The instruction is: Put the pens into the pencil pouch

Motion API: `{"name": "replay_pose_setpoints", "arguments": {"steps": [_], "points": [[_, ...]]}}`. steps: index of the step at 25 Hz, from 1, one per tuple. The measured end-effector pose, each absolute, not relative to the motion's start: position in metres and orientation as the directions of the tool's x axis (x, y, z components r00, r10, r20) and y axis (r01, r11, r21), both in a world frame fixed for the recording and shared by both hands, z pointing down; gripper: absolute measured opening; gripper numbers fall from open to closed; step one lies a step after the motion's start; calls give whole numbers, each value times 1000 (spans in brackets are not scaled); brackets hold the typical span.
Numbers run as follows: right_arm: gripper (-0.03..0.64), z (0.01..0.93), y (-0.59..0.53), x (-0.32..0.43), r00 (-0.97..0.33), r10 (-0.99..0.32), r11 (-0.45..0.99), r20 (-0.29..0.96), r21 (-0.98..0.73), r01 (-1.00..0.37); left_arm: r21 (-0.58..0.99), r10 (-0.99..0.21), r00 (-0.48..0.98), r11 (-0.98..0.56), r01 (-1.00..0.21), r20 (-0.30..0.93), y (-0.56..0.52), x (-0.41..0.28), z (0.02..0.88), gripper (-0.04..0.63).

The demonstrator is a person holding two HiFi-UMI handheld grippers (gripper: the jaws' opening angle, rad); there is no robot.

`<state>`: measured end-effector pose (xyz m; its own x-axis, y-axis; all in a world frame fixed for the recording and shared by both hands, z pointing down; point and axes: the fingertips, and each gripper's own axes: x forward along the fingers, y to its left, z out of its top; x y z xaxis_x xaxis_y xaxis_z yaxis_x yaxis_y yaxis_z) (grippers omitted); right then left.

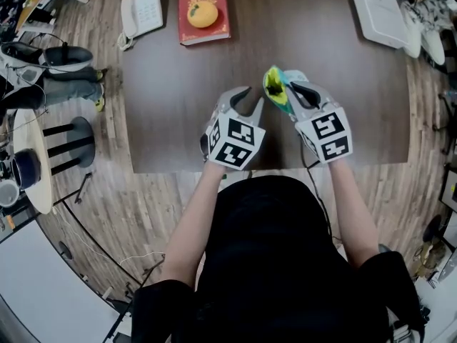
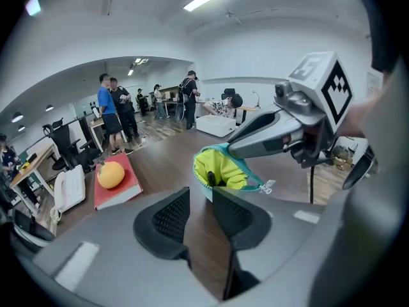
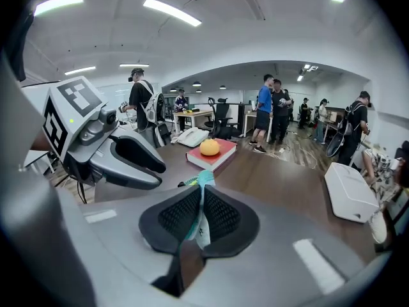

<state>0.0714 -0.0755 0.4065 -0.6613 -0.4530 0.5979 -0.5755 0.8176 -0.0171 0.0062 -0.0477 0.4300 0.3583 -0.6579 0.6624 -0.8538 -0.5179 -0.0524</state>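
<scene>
Over the near edge of the surface [image 1: 178, 84], the right tool [image 1: 291, 90] pinches the pencil pouch [image 1: 275, 86] by its rim; the left tool [image 1: 250, 100], angled down alongside, gapes empty.

Your left gripper [image 1: 250, 100] points forward and down, jaws apart and empty. Your right gripper [image 1: 293, 97], just beside it, pinches the pouch [image 1: 275, 86] rim.

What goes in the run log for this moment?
right gripper: shut on pencil pouch rim | left gripper: open, empty, beside pouch mouth | pouch: unzipped, dark end of a pen inside
</scene>
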Motion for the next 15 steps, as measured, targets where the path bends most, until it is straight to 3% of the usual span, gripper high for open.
{"name": "replay_pose_setpoints", "arguments": {"steps": [15], "points": [[28, 348, -97, 66, -683, -534, 804, 498, 50, -592, -78, -775, 343, -447, -891, 530, -65, -16, 360, 86]]}}
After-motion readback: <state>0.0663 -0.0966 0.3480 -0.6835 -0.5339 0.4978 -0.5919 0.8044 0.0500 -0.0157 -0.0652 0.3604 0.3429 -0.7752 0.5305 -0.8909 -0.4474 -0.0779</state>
